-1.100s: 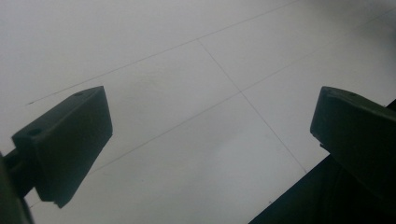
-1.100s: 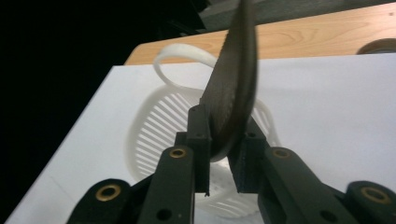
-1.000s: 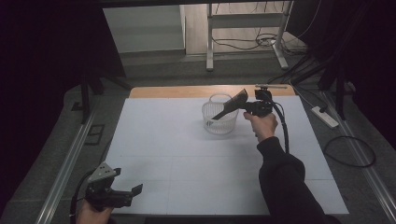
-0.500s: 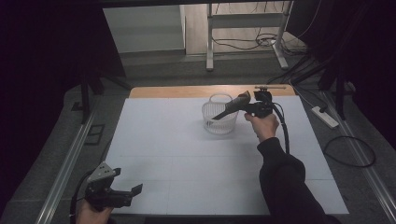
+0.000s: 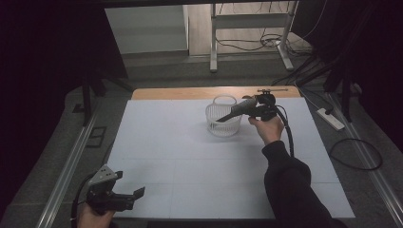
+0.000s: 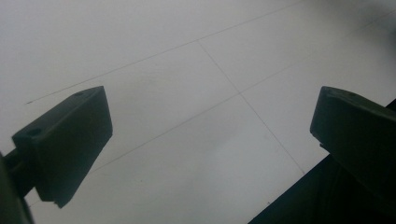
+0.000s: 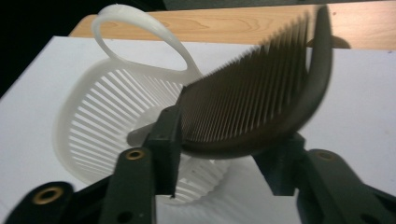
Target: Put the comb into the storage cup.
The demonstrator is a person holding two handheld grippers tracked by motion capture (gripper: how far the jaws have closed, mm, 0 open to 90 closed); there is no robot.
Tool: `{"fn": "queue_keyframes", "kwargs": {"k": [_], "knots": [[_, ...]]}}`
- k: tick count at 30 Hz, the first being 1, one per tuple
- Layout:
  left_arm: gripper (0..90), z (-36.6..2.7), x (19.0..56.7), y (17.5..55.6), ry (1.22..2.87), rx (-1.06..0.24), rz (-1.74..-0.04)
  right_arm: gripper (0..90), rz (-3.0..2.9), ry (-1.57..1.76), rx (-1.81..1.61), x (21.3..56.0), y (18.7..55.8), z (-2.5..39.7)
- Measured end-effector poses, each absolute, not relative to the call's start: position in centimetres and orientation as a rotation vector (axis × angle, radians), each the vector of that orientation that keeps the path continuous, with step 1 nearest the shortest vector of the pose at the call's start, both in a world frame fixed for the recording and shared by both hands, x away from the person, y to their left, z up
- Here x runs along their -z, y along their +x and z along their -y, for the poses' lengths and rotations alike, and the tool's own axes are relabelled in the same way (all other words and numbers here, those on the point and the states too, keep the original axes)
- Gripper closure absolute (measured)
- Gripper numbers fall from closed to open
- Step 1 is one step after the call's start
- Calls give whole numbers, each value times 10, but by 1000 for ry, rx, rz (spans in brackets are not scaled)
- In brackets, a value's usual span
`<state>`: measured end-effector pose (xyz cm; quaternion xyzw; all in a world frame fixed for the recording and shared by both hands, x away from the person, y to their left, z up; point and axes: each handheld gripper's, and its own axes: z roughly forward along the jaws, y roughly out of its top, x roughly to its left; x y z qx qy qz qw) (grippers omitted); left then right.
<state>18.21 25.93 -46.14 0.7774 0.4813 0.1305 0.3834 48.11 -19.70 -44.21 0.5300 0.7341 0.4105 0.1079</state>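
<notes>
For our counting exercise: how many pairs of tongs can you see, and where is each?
2. The left tongs hang open over the table's near left corner; the right tongs grip a comb above the basket.

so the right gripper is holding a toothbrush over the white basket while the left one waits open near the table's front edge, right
Not quite: it is a dark comb, not a toothbrush, clamped in the right gripper, as the right gripper view shows. The rest holds: it hangs over the white basket, and the left gripper waits open near the front edge.
</notes>
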Motion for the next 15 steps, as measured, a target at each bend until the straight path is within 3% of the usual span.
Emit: {"fn": "queue_keyframes", "kwargs": {"k": [15], "knots": [[0,-260,461,182,1979,-332,-1228,161,-2207,1492,-1114,438,476,193]]}}
